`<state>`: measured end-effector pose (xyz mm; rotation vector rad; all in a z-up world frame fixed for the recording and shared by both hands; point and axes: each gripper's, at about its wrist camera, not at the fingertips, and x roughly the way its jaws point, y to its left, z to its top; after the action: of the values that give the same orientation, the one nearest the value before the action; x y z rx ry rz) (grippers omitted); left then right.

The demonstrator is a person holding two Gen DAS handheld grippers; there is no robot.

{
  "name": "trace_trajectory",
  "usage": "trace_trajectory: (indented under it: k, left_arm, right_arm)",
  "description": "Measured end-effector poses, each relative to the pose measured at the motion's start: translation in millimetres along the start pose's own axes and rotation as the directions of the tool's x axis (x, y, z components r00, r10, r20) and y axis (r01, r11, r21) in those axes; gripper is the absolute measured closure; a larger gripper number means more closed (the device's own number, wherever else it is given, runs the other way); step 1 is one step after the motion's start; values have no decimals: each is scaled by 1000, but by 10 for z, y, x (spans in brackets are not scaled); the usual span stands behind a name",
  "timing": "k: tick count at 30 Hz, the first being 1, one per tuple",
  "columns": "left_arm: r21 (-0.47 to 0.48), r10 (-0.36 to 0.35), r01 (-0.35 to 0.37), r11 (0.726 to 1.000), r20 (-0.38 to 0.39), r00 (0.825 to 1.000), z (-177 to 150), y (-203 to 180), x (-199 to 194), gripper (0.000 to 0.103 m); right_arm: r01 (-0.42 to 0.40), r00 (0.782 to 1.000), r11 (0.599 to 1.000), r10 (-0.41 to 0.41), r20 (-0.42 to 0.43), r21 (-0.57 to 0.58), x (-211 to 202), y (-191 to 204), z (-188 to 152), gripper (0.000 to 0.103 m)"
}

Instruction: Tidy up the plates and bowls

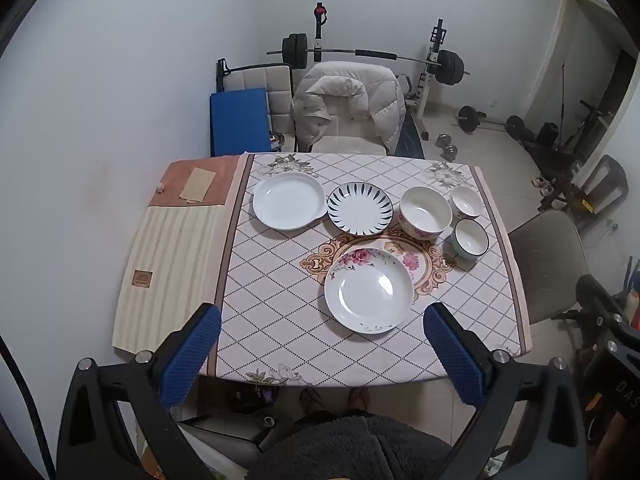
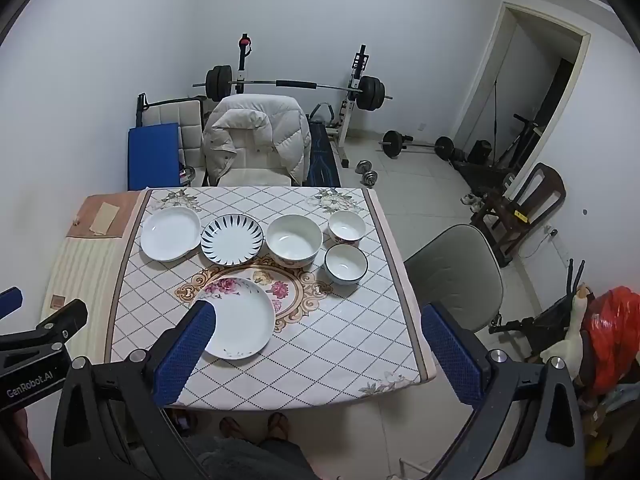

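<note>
The floral plate point(image 1: 368, 290) is the nearest piece of crockery to both tools: it lies flat on the tabletop point(image 1: 280, 320) on the near side of the printed medallion, apart from the rest. Being round, it has no long axis, so any grip would have to take its rim. In the left wrist view it sits ahead of and between the jaws of the left gripper point(image 1: 322, 350), slightly right of centre. In the right wrist view the plate point(image 2: 240, 322) lies toward the left finger point(image 2: 188, 348) of the right gripper point(image 2: 316, 354), which overlaps its edge in the picture. Both pairs of jaws gape wide and hold nothing, well above the cloth. I judge the left hand better lined up. Behind stand 2 plates, white point(image 1: 289, 201) and blue-striped point(image 1: 359, 208), and 3 bowls point(image 1: 426, 211).
</note>
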<state>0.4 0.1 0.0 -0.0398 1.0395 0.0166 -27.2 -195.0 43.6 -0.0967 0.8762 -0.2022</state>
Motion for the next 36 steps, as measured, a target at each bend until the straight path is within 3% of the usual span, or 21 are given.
trace_trajectory:
  k: [36]
  left_arm:
    - [7,22,-22,1000,47,999,-18,-30,-101,0]
  right_arm:
    - [-4,1000,1000,4,14,-12,-150,49,75,0]
